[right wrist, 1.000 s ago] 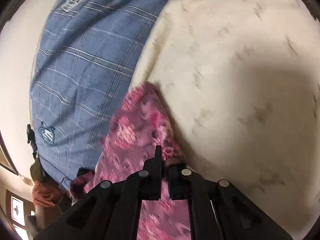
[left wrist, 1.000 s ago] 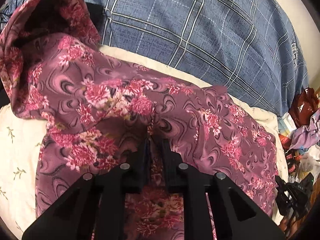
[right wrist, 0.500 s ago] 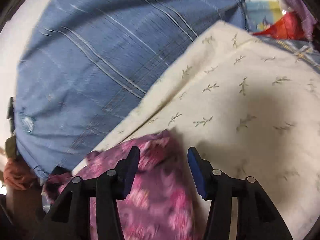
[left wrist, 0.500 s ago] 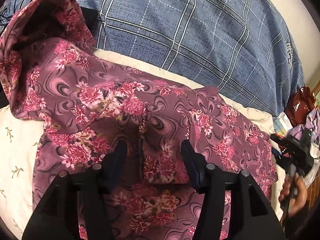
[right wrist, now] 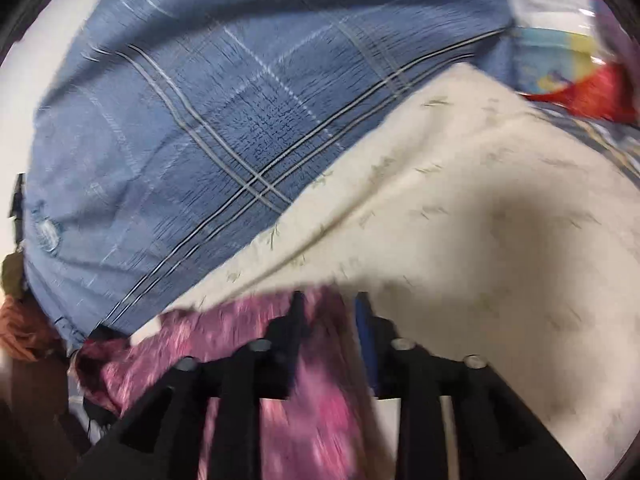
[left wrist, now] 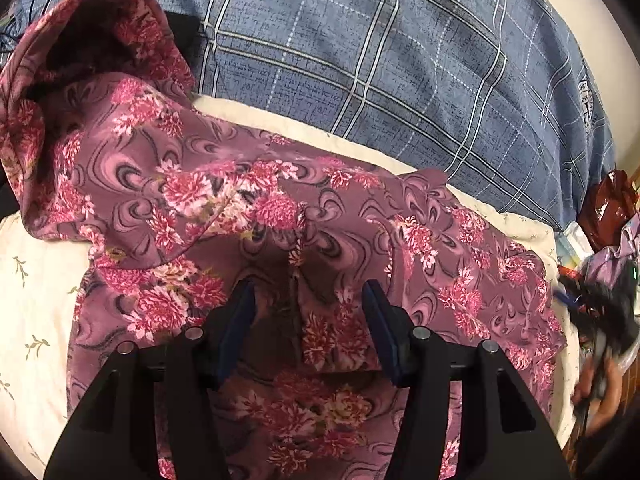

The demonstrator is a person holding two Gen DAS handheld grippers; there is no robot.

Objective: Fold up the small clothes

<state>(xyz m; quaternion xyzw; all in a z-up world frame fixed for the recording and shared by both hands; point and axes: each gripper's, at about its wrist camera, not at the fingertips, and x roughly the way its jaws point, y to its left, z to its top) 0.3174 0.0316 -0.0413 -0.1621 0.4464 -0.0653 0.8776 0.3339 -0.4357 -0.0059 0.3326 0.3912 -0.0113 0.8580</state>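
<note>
Both tools are now standing open, having just let go of the floral garment (left wrist: 248, 208), which is lying folded over on the cream bedsheet (left wrist: 36, 280). Left tool (left wrist: 308, 300) is hovering above it; right tool (right wrist: 328, 304) is pulling away, so this fold looks laid.

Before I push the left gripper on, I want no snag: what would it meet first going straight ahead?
Probably the floral garment: the left gripper is open right over its raised middle fold, though depth is unclear.

Mauve garment (left wrist: 224, 200) with pink flowers; cream sheet (right wrist: 460, 240) with sprigs; blue plaid blanket (left wrist: 360, 60).
</note>
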